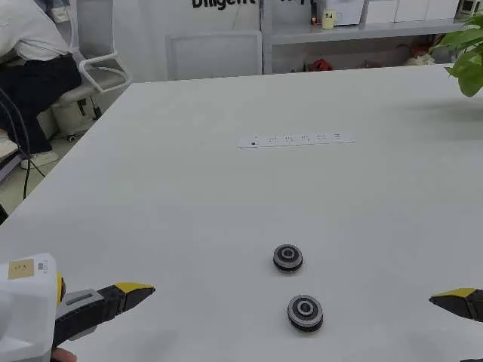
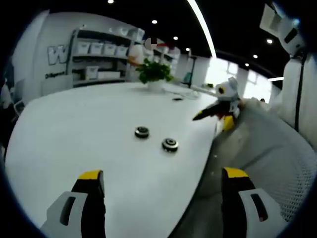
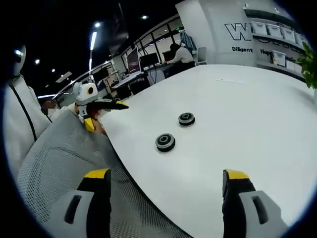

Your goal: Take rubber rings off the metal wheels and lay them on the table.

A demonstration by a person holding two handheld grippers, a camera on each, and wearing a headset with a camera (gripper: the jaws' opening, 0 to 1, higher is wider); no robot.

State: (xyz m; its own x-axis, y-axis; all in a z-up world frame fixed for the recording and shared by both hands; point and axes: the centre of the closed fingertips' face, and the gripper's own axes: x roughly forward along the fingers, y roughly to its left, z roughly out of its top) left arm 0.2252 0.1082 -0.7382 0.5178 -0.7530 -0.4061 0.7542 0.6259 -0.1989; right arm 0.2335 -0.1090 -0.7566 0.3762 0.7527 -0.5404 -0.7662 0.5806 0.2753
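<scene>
Two small metal wheels with black rubber rings lie flat on the white table (image 1: 226,188). The farther wheel (image 1: 287,258) (image 2: 142,132) (image 3: 186,119) sits just behind the nearer wheel (image 1: 305,312) (image 2: 170,144) (image 3: 165,142), which is close to the front edge. My left gripper (image 1: 132,292) (image 2: 163,174) hovers open at the lower left, well short of the wheels, with nothing between its yellow-tipped jaws. My right gripper (image 1: 455,299) (image 3: 167,174) hangs open at the lower right, also apart from them. Each gripper view catches the other gripper across the table: the right gripper (image 2: 213,110) and the left gripper (image 3: 106,105).
A flush socket panel (image 1: 296,139) sits mid-table. A potted plant (image 1: 468,53) stands at the far right corner. A person (image 1: 30,45) sits at the back left beside a white chair (image 1: 102,72). A grey mesh chair back (image 2: 277,148) is by the front edge.
</scene>
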